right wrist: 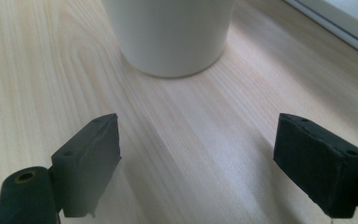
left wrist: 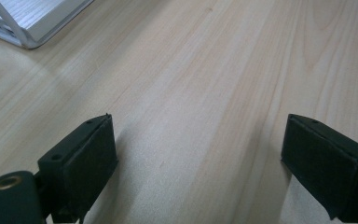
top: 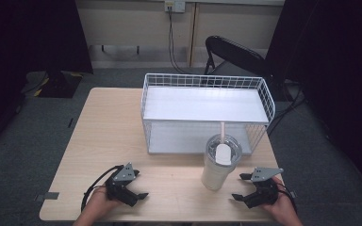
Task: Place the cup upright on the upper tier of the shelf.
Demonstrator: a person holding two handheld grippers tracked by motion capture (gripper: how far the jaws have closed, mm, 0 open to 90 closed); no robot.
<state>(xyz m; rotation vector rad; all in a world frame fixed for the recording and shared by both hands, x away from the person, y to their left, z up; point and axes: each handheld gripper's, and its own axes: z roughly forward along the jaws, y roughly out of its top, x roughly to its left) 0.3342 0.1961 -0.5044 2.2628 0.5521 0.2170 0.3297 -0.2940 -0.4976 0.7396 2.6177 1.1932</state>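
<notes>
A white tumbler (top: 219,165) with a clear lid and a straw stands upright on the wooden table (top: 108,141), just in front of a white wire basket (top: 206,113). My right gripper (top: 239,187) rests open near the table's front edge, a little to the right of the tumbler. In the right gripper view the tumbler's base (right wrist: 170,35) stands ahead of the open right gripper (right wrist: 198,161), apart from it. My left gripper (top: 139,185) lies open at the front left with nothing between its jaws. The left gripper (left wrist: 200,163) faces bare wood, with the basket's corner (left wrist: 32,21) at the upper left.
The two-level wire basket takes up the back right of the table. A black folding chair (top: 235,56) stands behind the table, with cables (top: 172,42) on the floor. Dark curtains (top: 33,37) hang at both sides.
</notes>
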